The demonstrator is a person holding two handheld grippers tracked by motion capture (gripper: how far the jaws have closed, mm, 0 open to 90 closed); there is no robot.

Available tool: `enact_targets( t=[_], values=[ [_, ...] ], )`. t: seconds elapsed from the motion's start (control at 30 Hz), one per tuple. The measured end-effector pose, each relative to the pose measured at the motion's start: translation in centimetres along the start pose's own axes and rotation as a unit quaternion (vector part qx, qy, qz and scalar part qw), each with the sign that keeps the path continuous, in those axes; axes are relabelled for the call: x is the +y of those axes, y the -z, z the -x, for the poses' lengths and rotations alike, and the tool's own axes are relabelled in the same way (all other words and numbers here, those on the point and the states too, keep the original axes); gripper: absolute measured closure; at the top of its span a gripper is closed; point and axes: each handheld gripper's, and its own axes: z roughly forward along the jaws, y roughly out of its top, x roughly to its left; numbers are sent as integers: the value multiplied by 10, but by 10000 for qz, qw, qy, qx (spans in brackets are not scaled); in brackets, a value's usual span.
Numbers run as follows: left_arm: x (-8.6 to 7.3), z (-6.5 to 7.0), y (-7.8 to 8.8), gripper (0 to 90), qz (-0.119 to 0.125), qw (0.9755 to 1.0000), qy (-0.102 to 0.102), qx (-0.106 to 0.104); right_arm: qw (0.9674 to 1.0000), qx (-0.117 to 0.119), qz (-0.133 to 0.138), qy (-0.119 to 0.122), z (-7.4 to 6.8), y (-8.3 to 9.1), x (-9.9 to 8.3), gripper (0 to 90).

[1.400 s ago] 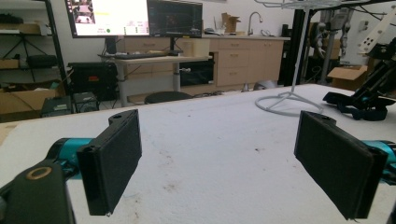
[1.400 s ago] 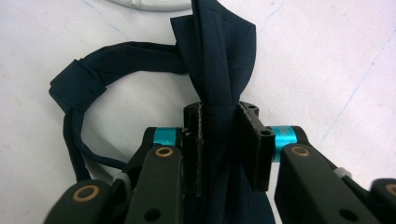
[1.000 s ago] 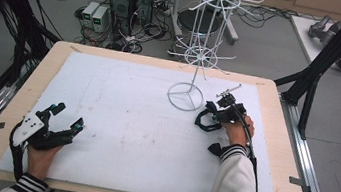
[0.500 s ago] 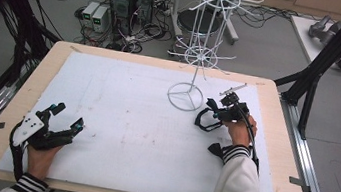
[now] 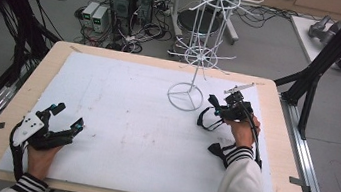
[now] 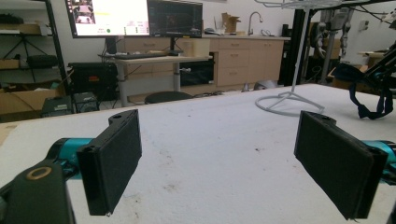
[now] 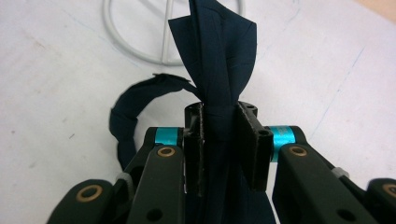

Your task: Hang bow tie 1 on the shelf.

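A dark navy fabric piece [image 7: 219, 56] with a strap loop [image 5: 206, 123] is pinched between the jaws of my right gripper [image 5: 216, 106], just right of the white wire rack's ring base [image 5: 185, 97]. In the right gripper view the folded cloth rises straight out from between the pads of my right gripper [image 7: 223, 140], and the loop curls off to the left. My left gripper [image 5: 69, 115] rests at the table's near left corner. Its jaws stand wide apart with nothing between them, as the left gripper view [image 6: 224, 163] shows. That view also has the fabric [image 6: 369, 93] far right.
A white mat [image 5: 119, 119] covers the wooden table. The tall wire rack [image 5: 199, 54] stands at the back centre, with its base [image 6: 289, 100] on the mat. A dark strap [image 5: 216, 150] lies by the right cuff. Computers and cables sit on the floor beyond the table.
My right gripper has edged slightly to the right with the fabric in it. The left gripper has stayed put.
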Motion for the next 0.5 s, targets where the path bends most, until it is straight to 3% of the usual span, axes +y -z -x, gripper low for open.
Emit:
enact_targets(
  t=[0.5],
  values=[
    [0, 0, 0, 154, -8, 10000, -13, -7, 9988, 56, 486, -82, -4, 24, -1, 738]
  ],
)
